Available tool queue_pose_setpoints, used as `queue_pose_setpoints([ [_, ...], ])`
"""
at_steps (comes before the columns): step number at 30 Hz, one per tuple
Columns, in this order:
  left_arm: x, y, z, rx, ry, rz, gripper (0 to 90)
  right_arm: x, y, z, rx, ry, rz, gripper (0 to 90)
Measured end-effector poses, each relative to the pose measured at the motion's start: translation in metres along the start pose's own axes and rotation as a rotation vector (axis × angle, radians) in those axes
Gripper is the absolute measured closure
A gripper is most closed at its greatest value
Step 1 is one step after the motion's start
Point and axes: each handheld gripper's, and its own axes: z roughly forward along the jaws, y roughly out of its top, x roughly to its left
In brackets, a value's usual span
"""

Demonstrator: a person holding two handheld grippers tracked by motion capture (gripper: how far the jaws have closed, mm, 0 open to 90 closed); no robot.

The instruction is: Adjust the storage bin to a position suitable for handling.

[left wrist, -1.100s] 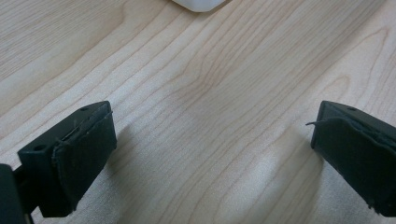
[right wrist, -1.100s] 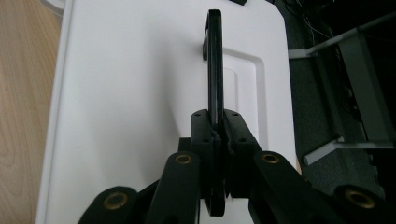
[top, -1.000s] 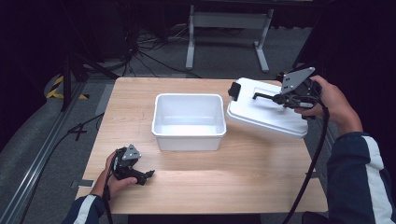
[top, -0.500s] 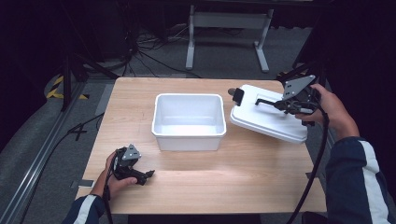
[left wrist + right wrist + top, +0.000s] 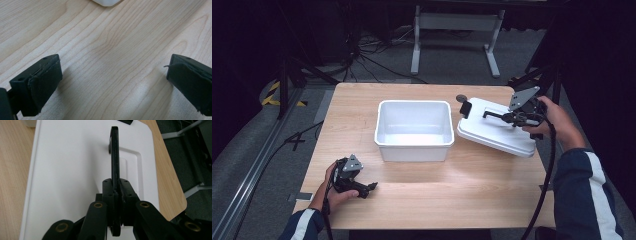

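A white lid (image 5: 492,131) with a black handle (image 5: 497,116) hangs tilted over the right side of the wooden table (image 5: 472,185). My right gripper (image 5: 512,119) is shut on that handle. In the right gripper view the thin handle (image 5: 114,157) stands pinched between my right gripper's (image 5: 116,187) jaws, above the lid (image 5: 75,170). The lid's low left edge is close to an open white bin (image 5: 414,152) at the table's middle. My left gripper (image 5: 367,189) rests open at the front left. In its own view my left gripper (image 5: 113,77) has bare wood between its jaws.
A black latch (image 5: 465,108) sits on the lid's left end, and a small dark round thing (image 5: 460,98) lies on the table behind it. The table's right edge runs under the lid. A metal stand (image 5: 452,22) and cables lie on the floor beyond.
My right gripper has come down and slightly left with the lid, bringing it nearer the tabletop beside the bin. The left gripper has stayed where it was.
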Motion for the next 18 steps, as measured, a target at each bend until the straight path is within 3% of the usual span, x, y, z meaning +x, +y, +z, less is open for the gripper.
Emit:
queue_pose_setpoints([
  [18,0.000,0.000,0.000,0.000,0.000,0.000,0.5,0.006,-0.010,0.046,0.031,0.049,0.033,84.7],
])
